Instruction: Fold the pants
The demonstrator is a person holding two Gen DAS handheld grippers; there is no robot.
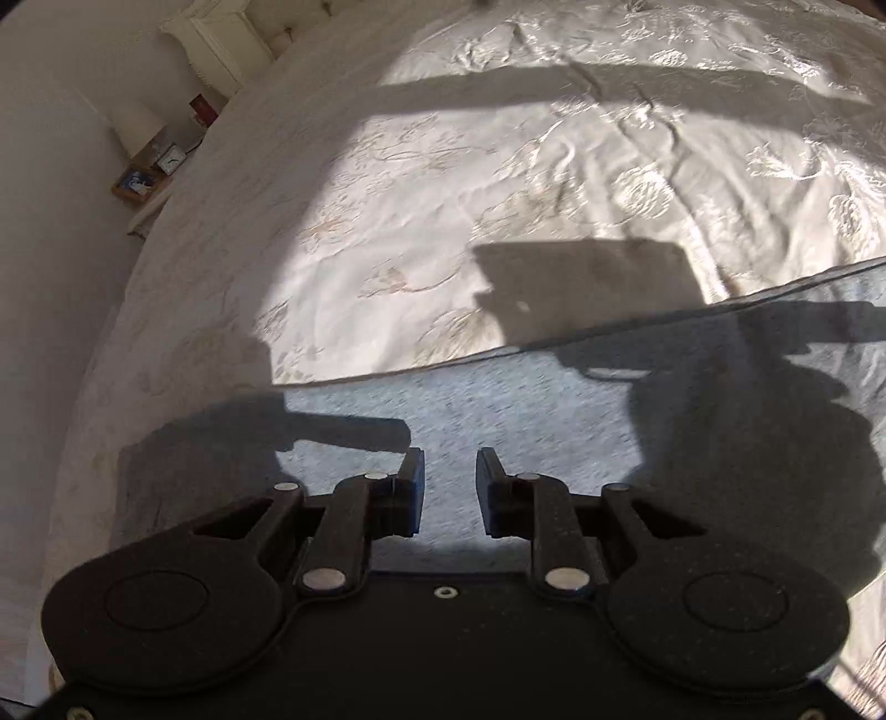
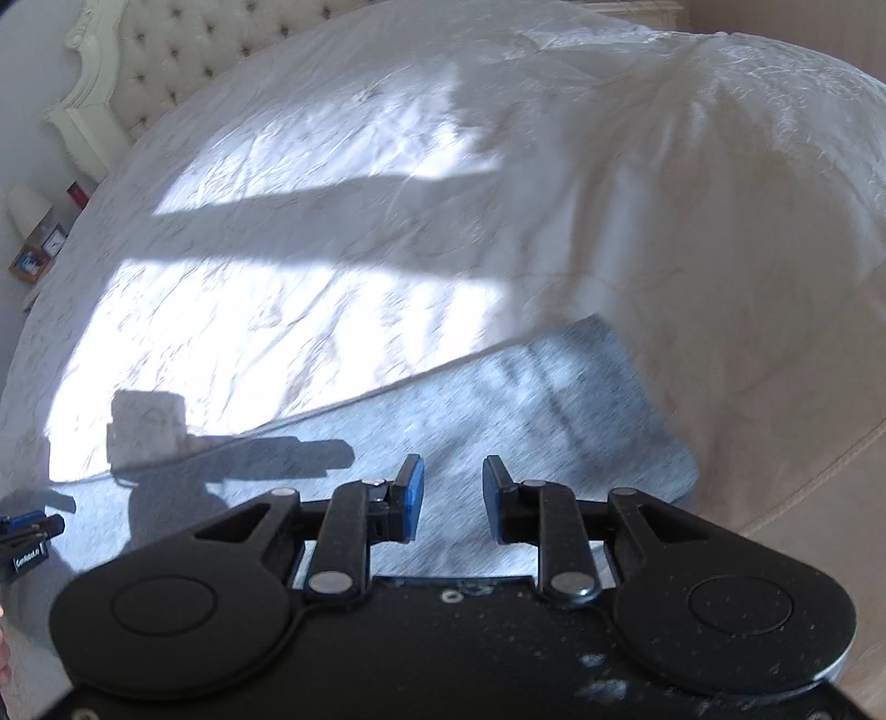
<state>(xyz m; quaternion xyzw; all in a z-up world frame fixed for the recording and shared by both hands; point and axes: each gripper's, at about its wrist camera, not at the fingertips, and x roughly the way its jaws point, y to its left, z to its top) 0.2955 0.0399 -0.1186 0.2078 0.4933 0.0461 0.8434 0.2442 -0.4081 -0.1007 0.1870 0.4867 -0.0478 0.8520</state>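
Note:
Grey heathered pants (image 1: 526, 410) lie flat on a white embroidered bedspread (image 1: 498, 166). In the left wrist view my left gripper (image 1: 449, 468) hovers over the pants, jaws apart and empty. In the right wrist view the pants (image 2: 498, 399) stretch from lower left to a squared end (image 2: 609, 343) at the right. My right gripper (image 2: 453, 476) is over them, jaws apart and empty. The left gripper shows at the left edge of the right wrist view (image 2: 27, 540).
A tufted headboard (image 2: 183, 50) stands at the far end of the bed. A nightstand (image 1: 147, 177) with a clock, a lamp and a picture frame is on the left. The bedspread (image 2: 775, 277) drops over the bed's right edge. Sunlight patches and gripper shadows fall across the bed.

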